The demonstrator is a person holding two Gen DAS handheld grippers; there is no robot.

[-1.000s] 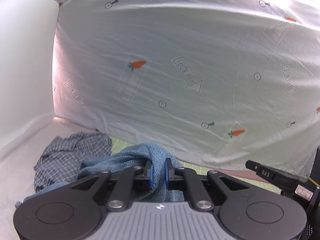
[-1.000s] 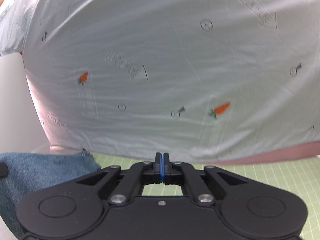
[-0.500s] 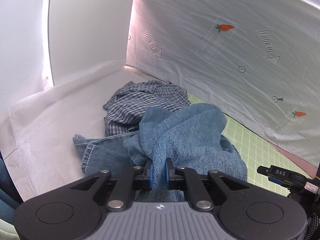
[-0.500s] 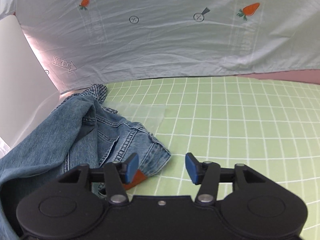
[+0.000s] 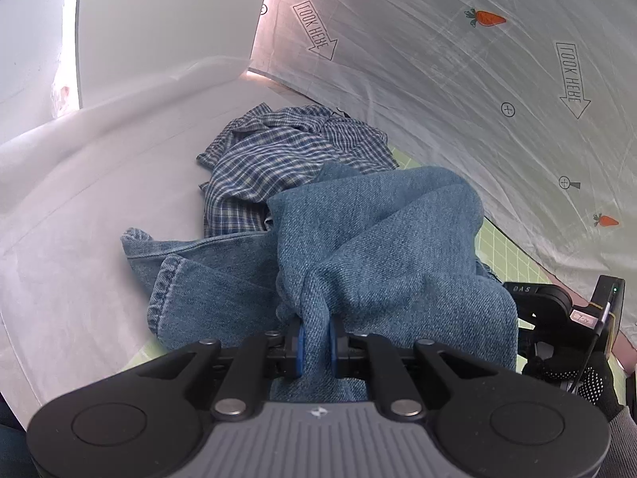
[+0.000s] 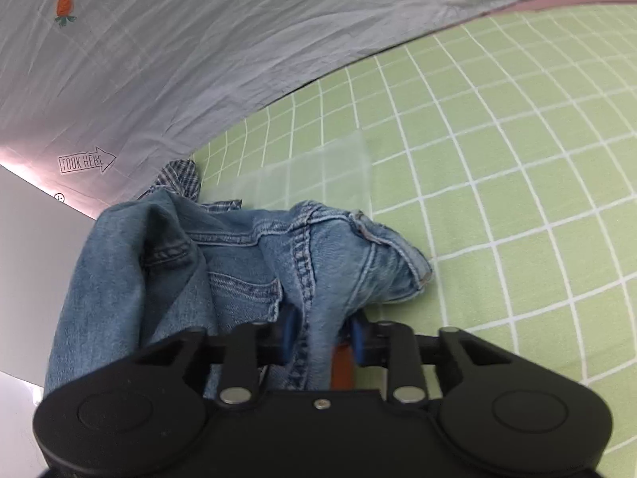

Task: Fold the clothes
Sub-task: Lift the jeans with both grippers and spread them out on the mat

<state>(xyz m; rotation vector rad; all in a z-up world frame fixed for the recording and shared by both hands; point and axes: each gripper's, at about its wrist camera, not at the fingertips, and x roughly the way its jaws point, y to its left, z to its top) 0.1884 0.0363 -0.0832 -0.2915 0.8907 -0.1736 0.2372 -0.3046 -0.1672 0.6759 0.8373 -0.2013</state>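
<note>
Left wrist view: my left gripper keeps its blue fingers pinched on a thick fold of the crumpled blue denim jeans, the same hold as a second ago. The cloth rises from the fingers in a hump and falls away to the left, where one hemmed leg end lies on the white sheet. Behind the jeans a blue-and-white checked shirt lies bunched, touching them. At the right edge I see the other tool with a black dotted glove on it.

In the right wrist view the change is clear. Half a second ago my right gripper stood with wide fingers above the cloth; now the fingers have come in around a seamed ridge of the jeans, near the pocket stitching. They are narrow with denim between them, but I cannot tell if they press firmly yet. An orange patch shows just under them.

The jeans lie in a heap at the left edge of the green desk mat with white grid, partly on the white sheet, below the hanging pale cloth with carrot print. I judge that with both ends held I can soon lift and spread the jeans over the free mat; no fold is made yet.
</note>
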